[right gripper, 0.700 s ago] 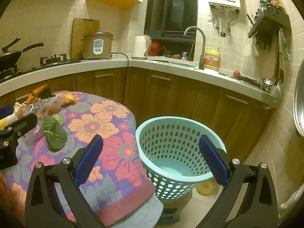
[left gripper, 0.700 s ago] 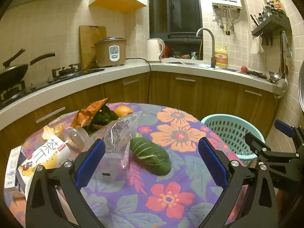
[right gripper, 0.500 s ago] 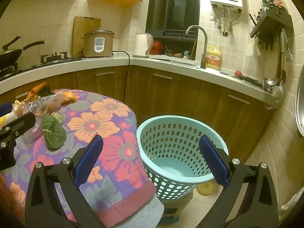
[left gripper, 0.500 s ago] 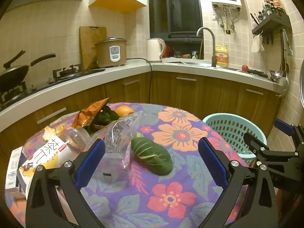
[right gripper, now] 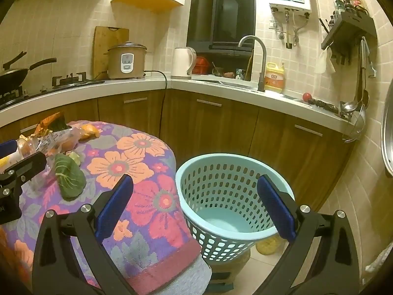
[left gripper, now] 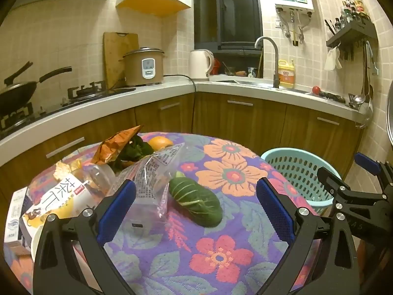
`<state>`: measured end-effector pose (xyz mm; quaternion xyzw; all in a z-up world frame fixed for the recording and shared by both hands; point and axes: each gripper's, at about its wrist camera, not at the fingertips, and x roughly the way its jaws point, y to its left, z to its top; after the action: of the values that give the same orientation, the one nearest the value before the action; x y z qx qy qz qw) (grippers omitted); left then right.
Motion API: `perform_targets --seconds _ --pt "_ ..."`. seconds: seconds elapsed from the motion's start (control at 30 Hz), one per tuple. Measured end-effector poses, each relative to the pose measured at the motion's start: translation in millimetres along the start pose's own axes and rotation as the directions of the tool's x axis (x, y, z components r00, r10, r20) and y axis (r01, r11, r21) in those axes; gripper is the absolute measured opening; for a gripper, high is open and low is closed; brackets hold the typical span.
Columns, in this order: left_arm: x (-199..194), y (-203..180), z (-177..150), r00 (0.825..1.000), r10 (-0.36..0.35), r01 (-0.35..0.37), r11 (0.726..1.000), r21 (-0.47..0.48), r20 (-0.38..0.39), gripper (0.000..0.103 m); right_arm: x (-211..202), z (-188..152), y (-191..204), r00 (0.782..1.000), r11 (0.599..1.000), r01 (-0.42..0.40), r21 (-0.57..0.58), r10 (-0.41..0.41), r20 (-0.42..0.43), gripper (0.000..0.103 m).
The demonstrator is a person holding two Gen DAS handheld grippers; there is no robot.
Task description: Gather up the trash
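Note:
Trash lies on the flowered tablecloth [left gripper: 221, 258]: a green leaf [left gripper: 195, 201], a clear plastic bag [left gripper: 149, 179], an orange snack bag [left gripper: 115, 145], a white carton [left gripper: 56, 199] and an orange [left gripper: 159, 142]. My left gripper [left gripper: 196, 211] hovers open just short of the leaf and the clear bag, holding nothing. My right gripper [right gripper: 195, 205] stands open and empty at the table's right edge, in front of the light blue basket [right gripper: 233, 196]. The leaf [right gripper: 68, 177] shows at the left of the right wrist view. The basket [left gripper: 297, 172] looks empty inside.
A kitchen counter [left gripper: 245, 91] with brown cabinets wraps behind the table. It carries a stove with a pan [left gripper: 17, 93], a rice cooker [left gripper: 143, 66], a kettle [left gripper: 200, 65] and a sink tap [left gripper: 267, 59]. The basket stands on a low stool on the tiled floor [right gripper: 282, 270].
Both grippers stay open and almost still. Both views have shifted only slightly.

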<state>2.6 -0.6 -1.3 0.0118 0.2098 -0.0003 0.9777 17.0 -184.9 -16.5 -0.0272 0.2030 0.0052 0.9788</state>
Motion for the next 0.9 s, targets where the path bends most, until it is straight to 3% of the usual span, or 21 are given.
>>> perform_targets --seconds 0.2,0.9 --pt "-0.9 5.0 -0.5 0.999 -0.04 0.04 0.999 -0.027 0.001 0.095 -1.4 0.7 -2.3 1.0 1.0 0.005 0.011 -0.005 0.002 0.097" --pt "-7.0 16.1 4.0 0.999 -0.046 0.047 0.998 -0.048 0.028 0.095 -5.2 0.6 0.5 1.0 1.0 0.012 -0.008 -0.012 0.018 0.097"
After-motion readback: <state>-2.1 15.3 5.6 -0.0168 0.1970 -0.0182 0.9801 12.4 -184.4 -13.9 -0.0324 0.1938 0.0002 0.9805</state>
